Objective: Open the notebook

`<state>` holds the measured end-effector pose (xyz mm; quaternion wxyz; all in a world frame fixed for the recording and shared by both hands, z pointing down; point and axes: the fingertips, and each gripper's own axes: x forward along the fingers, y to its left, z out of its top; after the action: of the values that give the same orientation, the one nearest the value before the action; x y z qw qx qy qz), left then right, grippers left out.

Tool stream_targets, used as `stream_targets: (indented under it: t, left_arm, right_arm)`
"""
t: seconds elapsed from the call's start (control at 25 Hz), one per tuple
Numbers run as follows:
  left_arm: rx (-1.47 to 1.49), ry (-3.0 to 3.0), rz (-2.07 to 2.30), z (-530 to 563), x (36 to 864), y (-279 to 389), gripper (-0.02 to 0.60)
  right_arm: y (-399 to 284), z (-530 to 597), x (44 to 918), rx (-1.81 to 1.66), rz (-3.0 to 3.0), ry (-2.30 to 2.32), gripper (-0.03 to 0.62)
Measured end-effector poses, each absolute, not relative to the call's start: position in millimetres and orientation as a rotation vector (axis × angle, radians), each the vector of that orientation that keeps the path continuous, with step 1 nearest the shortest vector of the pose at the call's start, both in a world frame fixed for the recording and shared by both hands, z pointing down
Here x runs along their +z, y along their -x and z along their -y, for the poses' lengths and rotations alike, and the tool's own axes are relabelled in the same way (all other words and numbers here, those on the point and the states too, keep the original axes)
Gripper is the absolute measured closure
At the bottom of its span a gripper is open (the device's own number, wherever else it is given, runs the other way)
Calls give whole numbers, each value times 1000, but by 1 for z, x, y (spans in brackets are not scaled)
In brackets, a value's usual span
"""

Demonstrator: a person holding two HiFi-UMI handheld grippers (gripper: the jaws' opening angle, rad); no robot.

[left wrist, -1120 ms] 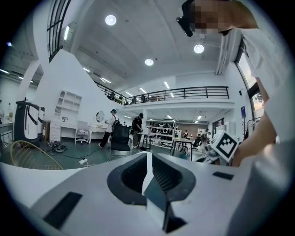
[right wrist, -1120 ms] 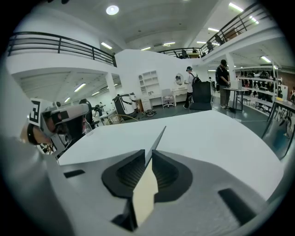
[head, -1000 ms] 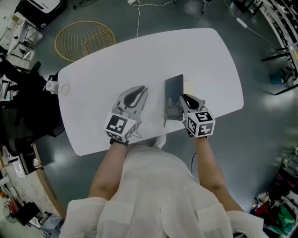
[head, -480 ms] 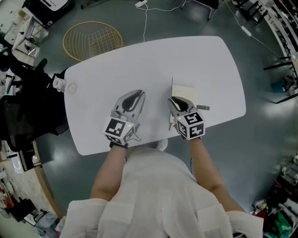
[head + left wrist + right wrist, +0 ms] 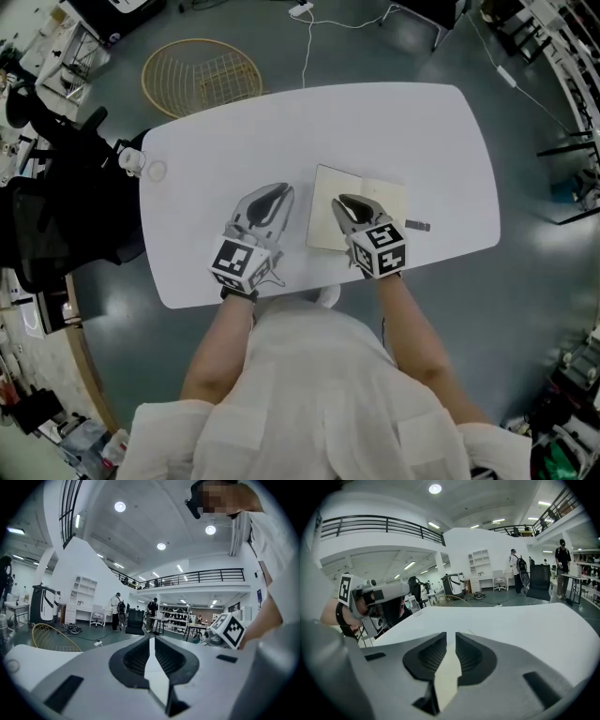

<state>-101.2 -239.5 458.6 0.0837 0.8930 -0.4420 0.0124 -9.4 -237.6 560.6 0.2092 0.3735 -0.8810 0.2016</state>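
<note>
1. Table, head view: the white oval table carries the open notebook with cream pages. The notebook lies flat, right of centre, near the edge where the person stands.
2. A small dark flat piece sits at the notebook's right edge. What it is cannot be made out.
3. The grey right gripper with the marker cube lies over the middle of the open notebook, tips pointing away from the person.
4. The grey left gripper with the marker cube hovers over bare table just left of the notebook, apart from it.
5. A gold wire basket stands on the dark floor beyond the table's far left corner.
6. Left gripper view: the jaws are clenched to a thin slit. Only white table shows through the slit, and nothing is grasped.
7. Right gripper view: the jaws stand a narrow gap apart and are closing. Cream notebook paper shows through the gap from below, and the pads do not press on it. Bare white table extends beyond the tips.
</note>
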Motion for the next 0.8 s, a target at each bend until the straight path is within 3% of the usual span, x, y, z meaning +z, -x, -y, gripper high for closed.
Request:
stream_targets:
  t: [0.4, 0.8]
  left_arm:
    - [28, -2669, 1344, 247, 450, 112, 548]
    - [-40, -2703, 1374, 256, 414, 102, 547]
  right_arm:
    - [-17, 248, 523, 470, 2484, -1194, 535]
    - [-117, 244, 461, 388, 2470, -1537, 536]
